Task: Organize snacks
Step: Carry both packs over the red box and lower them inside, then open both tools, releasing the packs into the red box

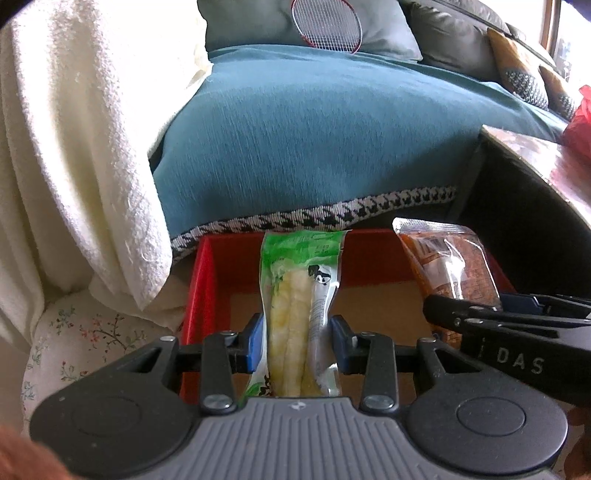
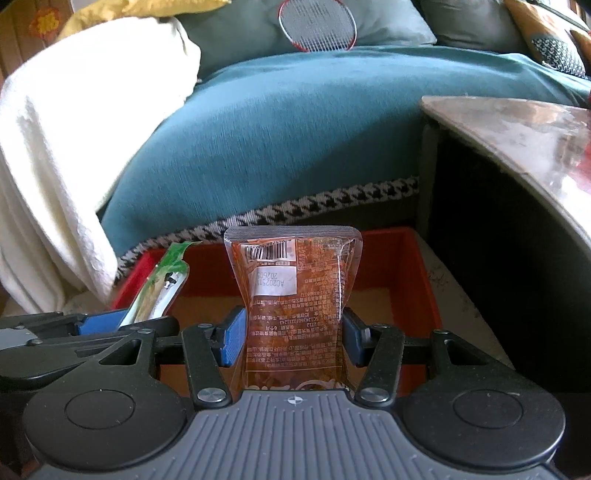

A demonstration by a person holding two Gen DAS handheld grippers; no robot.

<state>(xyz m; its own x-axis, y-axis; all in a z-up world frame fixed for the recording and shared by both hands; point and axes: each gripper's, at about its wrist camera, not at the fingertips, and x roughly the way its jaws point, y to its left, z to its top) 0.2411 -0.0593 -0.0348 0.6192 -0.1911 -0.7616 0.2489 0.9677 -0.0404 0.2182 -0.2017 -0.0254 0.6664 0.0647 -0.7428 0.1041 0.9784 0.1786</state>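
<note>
Left wrist view: my left gripper (image 1: 299, 341) is pinching a green packet (image 1: 301, 295) of pale yellow sticks, its blue fingers (image 1: 255, 341) closed in on the packet's waist. The packet is standing upright over the near part of a red box (image 1: 201, 288), whose brown floor is showing on both sides of it. At right, my right gripper (image 1: 480, 314) is carrying an orange packet (image 1: 448, 258) over the same box.

Right wrist view: the right gripper's fingers (image 2: 234, 341) are squeezing the orange packet (image 2: 293, 291) at mid-height, barcode end pointing far. The red box (image 2: 410, 266) is lying below and beyond it. The left gripper (image 2: 122, 321) is showing at left with the green packet (image 2: 162, 284) tilted.

Beyond the box I am seeing a teal blanket (image 2: 280, 133), a white towel (image 2: 70, 147) at left, a racket (image 2: 317, 26) far off, and a worktop (image 2: 517, 129) at right.
</note>
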